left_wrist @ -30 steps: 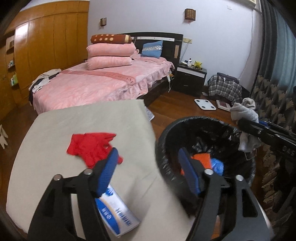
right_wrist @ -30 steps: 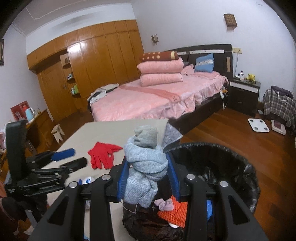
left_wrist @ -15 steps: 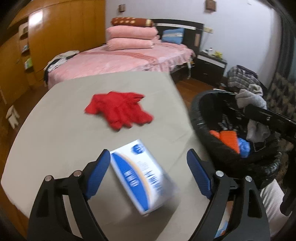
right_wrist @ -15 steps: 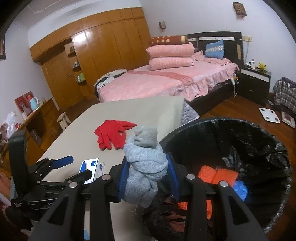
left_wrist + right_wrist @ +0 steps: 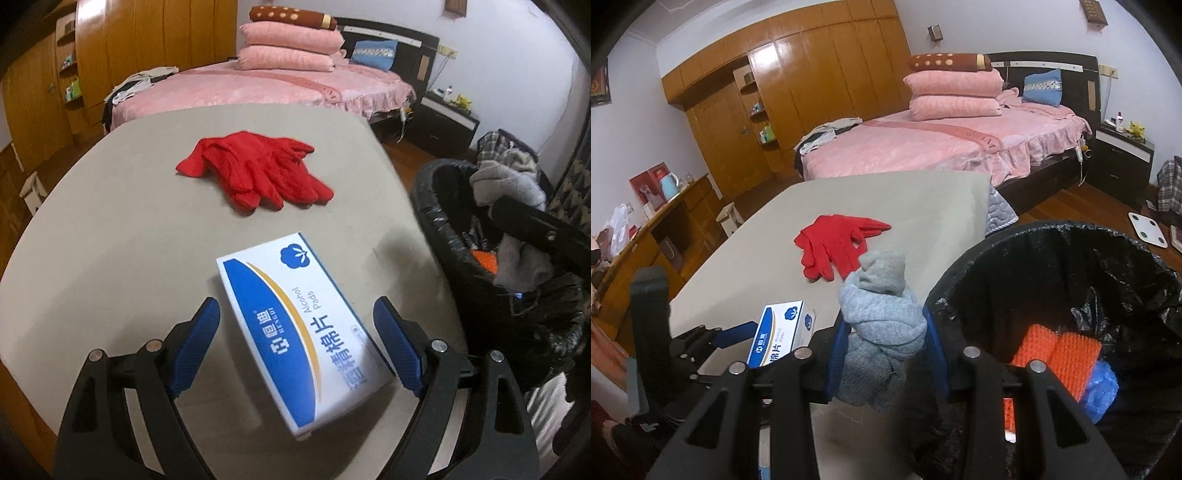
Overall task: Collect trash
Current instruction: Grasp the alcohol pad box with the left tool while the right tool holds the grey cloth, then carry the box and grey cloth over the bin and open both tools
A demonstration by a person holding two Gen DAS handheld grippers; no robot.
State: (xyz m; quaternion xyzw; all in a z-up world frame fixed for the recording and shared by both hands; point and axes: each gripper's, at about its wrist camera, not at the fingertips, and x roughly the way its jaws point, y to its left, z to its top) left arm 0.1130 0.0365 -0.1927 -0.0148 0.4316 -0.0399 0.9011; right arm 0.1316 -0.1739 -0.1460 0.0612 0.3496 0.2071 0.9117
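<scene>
Squarely between open left gripper (image 5: 297, 332): box (image 5: 301, 325).

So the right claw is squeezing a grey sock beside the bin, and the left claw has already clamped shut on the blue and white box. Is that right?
Not quite. The left claw is open: its blue pads sit either side of the box without touching it, as the left wrist view shows. The right claw does squeeze the grey sock beside the bin.
</scene>
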